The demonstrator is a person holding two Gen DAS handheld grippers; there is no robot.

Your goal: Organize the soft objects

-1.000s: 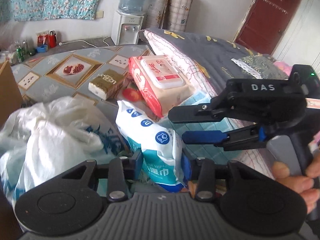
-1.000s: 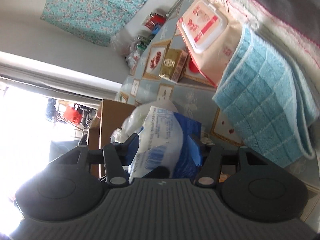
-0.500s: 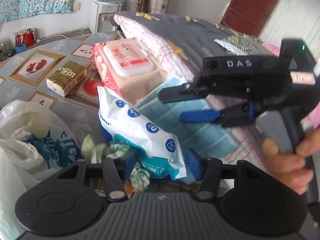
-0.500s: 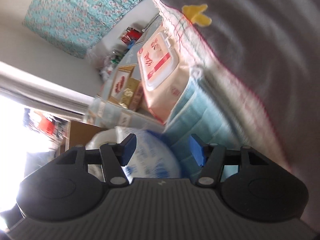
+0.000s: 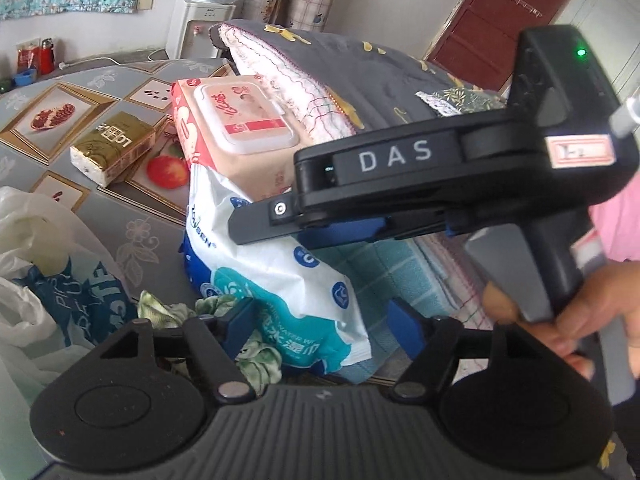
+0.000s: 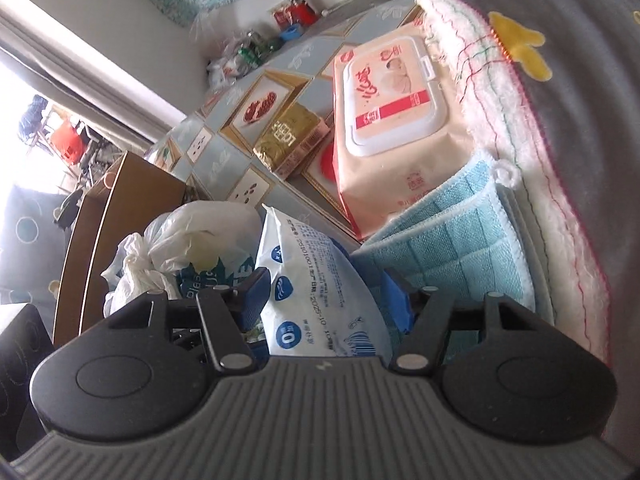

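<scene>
Here the wipes pack (image 5: 276, 276) lies between the opening left gripper (image 5: 320, 320) – untouched.

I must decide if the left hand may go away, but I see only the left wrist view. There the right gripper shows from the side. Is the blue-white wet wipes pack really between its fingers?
Observer: Yes. In the right wrist view the wet wipes pack stands inside the right gripper, which seems to touch it on both sides.
Operator: Which face of the pack does that camera see?
Observer: The back, with a barcode near the gripper body.
Operator: Is anything beyond the white plastic bag?
Observer: A brown cardboard box stands just behind the plastic bag.
</scene>
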